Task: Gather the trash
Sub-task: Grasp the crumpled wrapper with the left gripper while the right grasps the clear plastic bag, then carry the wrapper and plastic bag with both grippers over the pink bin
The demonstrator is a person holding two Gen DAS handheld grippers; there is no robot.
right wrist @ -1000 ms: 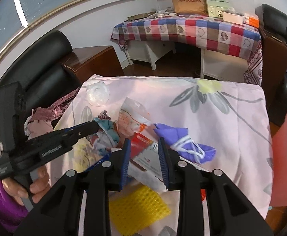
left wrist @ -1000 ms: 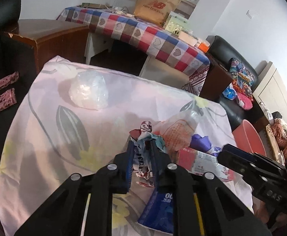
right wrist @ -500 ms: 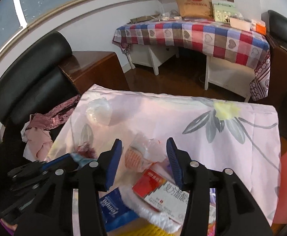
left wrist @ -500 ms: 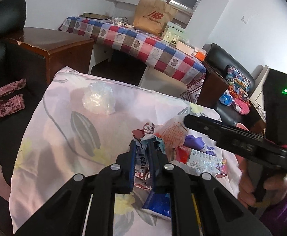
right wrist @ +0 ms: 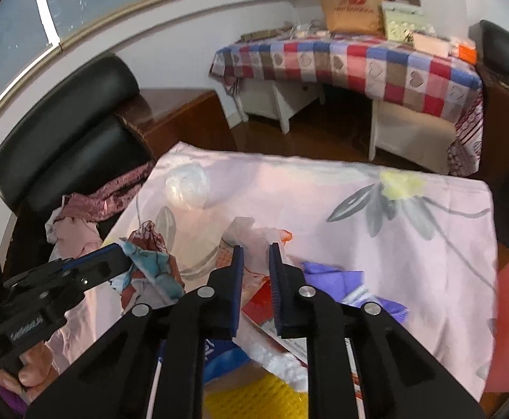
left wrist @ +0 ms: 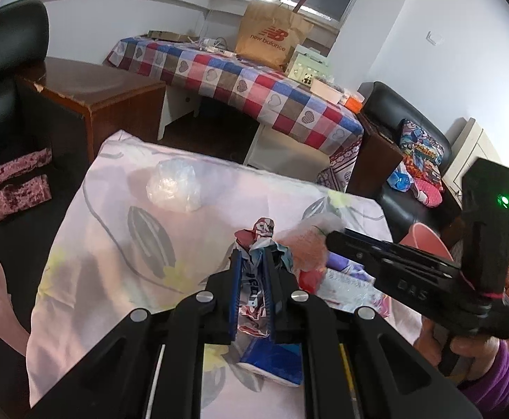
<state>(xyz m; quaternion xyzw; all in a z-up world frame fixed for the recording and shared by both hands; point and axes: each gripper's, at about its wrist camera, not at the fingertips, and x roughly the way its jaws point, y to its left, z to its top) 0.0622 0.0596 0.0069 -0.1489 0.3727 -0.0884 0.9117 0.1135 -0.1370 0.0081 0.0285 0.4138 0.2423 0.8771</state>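
1. L gripper [left wrist: 252,281] was clamped on a crumpled printed wrapper [left wrist: 254,269], lifted just over the pink floral cloth [left wrist: 114,244].
2. R gripper [right wrist: 256,272] jaws were closing w/ a thin clear plastic bag [right wrist: 254,241] between them.
3. Only R view showed the yellow mesh [right wrist: 254,398] + purple glove [right wrist: 334,276]; only L view showed the person's hand [left wrist: 470,349] on the R handle.
4. Loose clear bag ball [left wrist: 174,188] sat well apart, toward the far left corner.
5. Behind: checked tablecloth [left wrist: 254,80], brown paper bag [left wrist: 271,35], black glossy chair [right wrist: 62,122].

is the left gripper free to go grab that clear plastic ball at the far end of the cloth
Probably not yet. The left gripper is shut on a crumpled wrapper, so its jaws are full. The path across the cloth to the clear plastic ball looks open.
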